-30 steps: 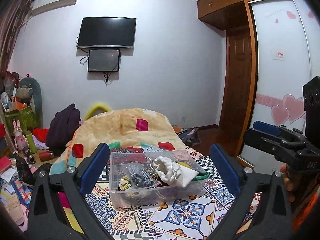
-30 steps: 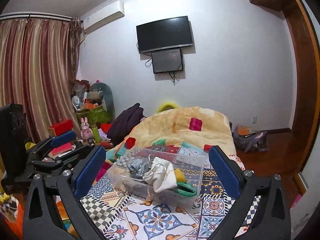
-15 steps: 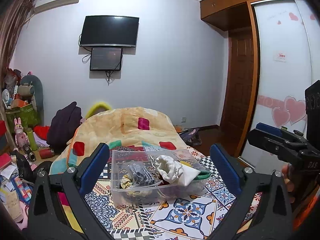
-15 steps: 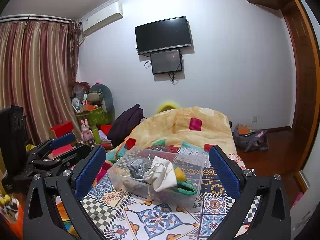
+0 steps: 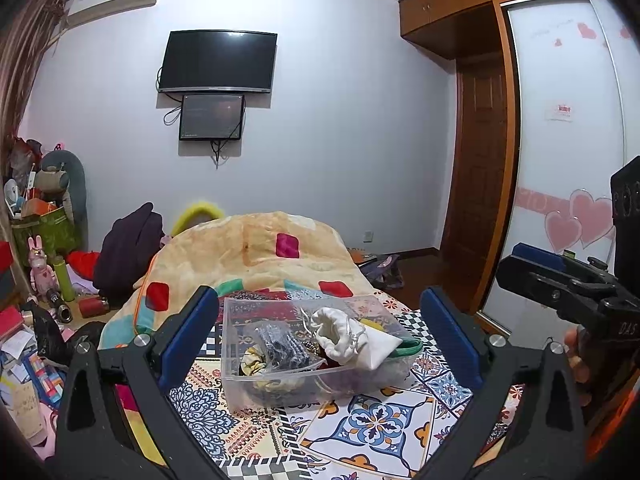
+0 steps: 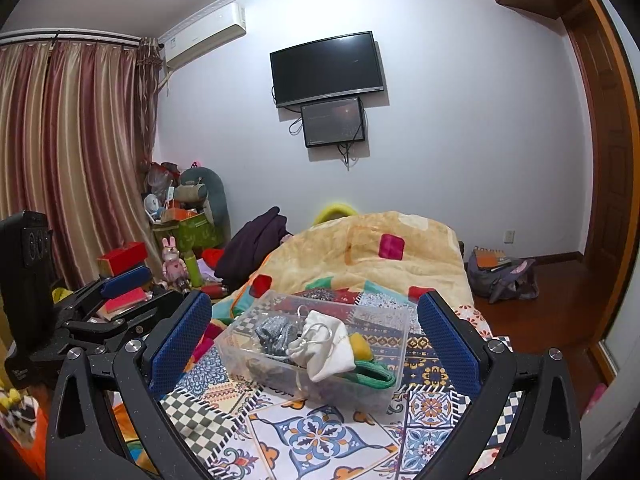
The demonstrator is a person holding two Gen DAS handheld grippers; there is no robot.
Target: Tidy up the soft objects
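A clear plastic box (image 5: 240, 384) stands on a patterned cloth (image 5: 372, 428). In it lie a white drawstring pouch (image 5: 340, 334), a grey-black patterned soft item (image 5: 280, 346), something yellow (image 5: 252, 362) and a green-edged item (image 5: 408, 347). The box (image 6: 394, 394) and the pouch (image 6: 324, 346) also show in the right wrist view. My left gripper (image 5: 320, 334) is open and empty, held back from the box. My right gripper (image 6: 316, 344) is open and empty, also short of the box. Each gripper shows at the edge of the other's view.
Behind the box a yellow quilt (image 5: 256, 252) is heaped up, with dark clothing (image 5: 128, 248) to its left. Clutter with a pink rabbit toy (image 5: 38, 268) and bottles fills the left side. A wardrobe (image 5: 568, 160) and door (image 5: 480, 168) stand at right. A bag (image 6: 500, 276) lies on the floor.
Both views have tilted up and shifted slightly, so the box sits a little lower in frame. The grippers stay open and the box's contents have not moved.
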